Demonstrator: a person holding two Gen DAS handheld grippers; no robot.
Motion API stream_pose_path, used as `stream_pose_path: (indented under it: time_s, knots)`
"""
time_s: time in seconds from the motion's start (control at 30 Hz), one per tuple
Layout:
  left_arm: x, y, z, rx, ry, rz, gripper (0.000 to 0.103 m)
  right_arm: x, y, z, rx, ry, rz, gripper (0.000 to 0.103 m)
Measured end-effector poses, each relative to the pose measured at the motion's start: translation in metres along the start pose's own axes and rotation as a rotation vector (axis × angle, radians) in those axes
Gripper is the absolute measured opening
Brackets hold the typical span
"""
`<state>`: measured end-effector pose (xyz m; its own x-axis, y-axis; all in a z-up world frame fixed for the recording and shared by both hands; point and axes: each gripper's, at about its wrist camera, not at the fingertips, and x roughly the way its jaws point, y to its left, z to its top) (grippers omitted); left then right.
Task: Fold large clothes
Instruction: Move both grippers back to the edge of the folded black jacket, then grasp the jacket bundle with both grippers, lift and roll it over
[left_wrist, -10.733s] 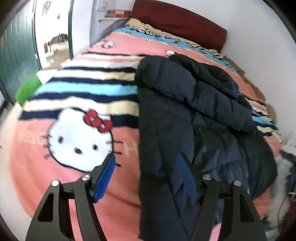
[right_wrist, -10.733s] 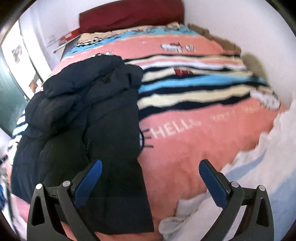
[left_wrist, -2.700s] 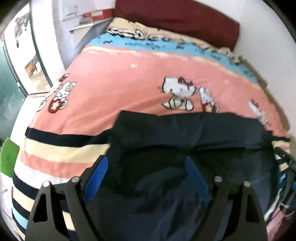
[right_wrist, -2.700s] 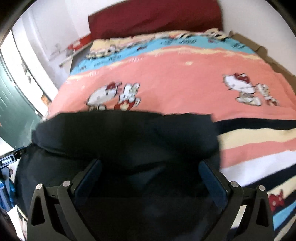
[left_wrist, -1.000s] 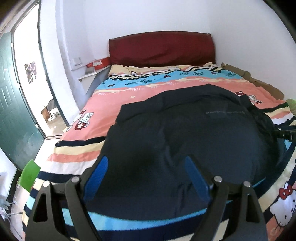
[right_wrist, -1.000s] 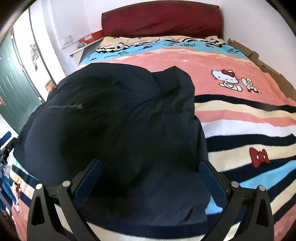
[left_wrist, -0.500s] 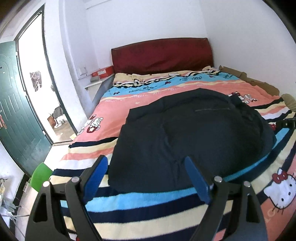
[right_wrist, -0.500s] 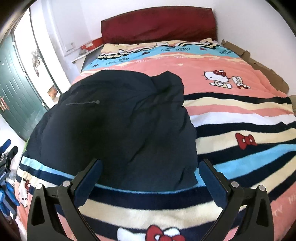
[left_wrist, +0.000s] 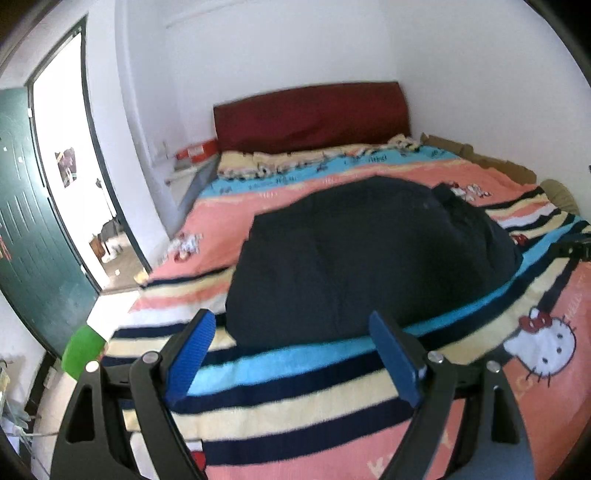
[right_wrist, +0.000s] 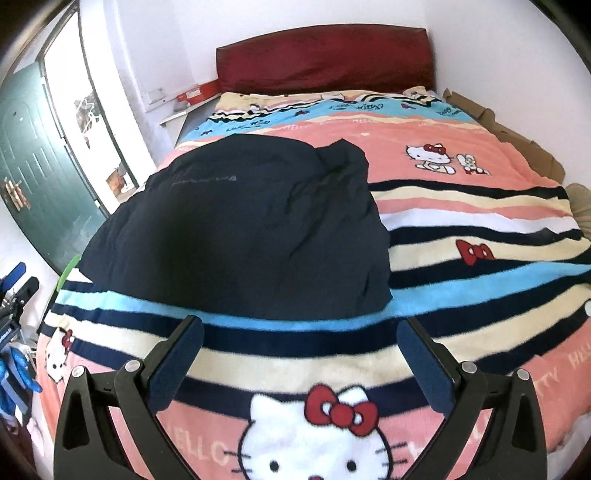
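Dark navy padded jacket (right_wrist: 251, 229), folded into a puffy bundle, mid-bed

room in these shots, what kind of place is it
Most likely a bedroom in a home: a bed under a striped cartoon-cat blanket, a dark red headboard against the white wall, and a green door standing open. A folded dark jacket lies on the blanket.

Folded jacket (left_wrist: 369, 258) lying on the blanket (left_wrist: 295, 406) in the middle of the bed (right_wrist: 480, 206), headboard (left_wrist: 310, 114) behind it against the back wall, door (left_wrist: 33, 221) off to the left. Both claws held apart from the jacket on its near side, over the blanket: left claw (left_wrist: 291, 358) before its left part, right claw (right_wrist: 301, 363) before its right. Cat face on the blanket directly below the right claw.
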<state>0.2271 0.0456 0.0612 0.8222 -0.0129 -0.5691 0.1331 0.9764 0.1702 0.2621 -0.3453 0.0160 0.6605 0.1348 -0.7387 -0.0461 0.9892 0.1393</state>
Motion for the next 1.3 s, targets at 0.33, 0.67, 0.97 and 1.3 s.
stream_pose_path:
  time_s: [0.33,0.67,0.97,1.3]
  knots:
    - [0.062,0.076,-0.041,-0.291,0.242,-0.079,0.086,0.008,-0.059,-0.015,0.129,0.04,-0.01,0.103]
    - [0.145,0.122,0.016,-0.407,0.253,-0.195,0.086,0.065,-0.091,0.044,0.196,0.029,0.023,0.103]
    - [0.227,0.121,0.059,-0.346,0.323,-0.207,0.086,0.127,-0.11,0.095,0.244,0.07,0.057,0.103]
    - [0.282,0.136,0.058,-0.354,0.411,-0.152,0.091,0.201,-0.125,0.103,0.296,0.245,0.13,0.102]
